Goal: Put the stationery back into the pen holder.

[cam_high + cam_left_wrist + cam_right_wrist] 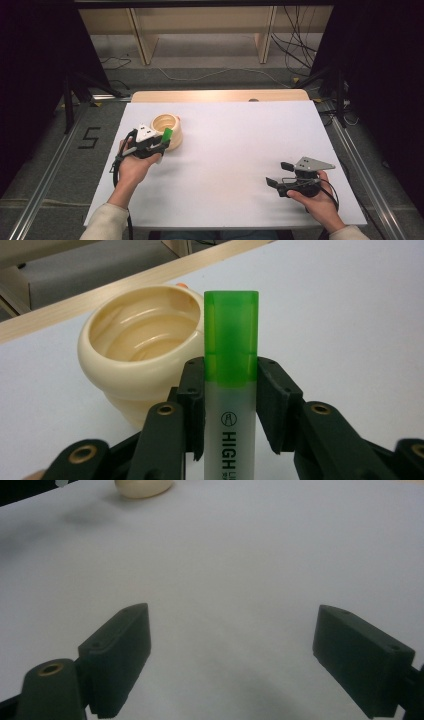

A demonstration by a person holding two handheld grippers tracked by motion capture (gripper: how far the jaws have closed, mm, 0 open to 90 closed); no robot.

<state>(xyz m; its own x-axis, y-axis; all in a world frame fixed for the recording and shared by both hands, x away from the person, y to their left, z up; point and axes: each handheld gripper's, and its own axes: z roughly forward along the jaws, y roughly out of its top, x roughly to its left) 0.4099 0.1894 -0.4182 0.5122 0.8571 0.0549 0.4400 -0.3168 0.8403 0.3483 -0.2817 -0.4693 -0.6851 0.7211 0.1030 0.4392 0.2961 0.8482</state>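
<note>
A cream ceramic pot (167,129) stands on the white table (235,135) at the left, its mouth open and nothing showing inside (137,335). My left gripper (161,141) is shut on a green-capped highlighter (231,370), whose cap (167,134) sticks out just in front of the pot's rim. In the left gripper view both pads (272,400) press the pen's sides where the cap meets the white barrel. My right gripper (279,175) rests near the table's right front, open, with only bare table between its wide-set jaws (232,655).
The pot (144,487) appears far off at the top of the right gripper view. A wooden strip (220,95) runs along the table's far edge. Cables (295,50) and shelf legs lie on the floor beyond. Metal rails (47,170) flank the table.
</note>
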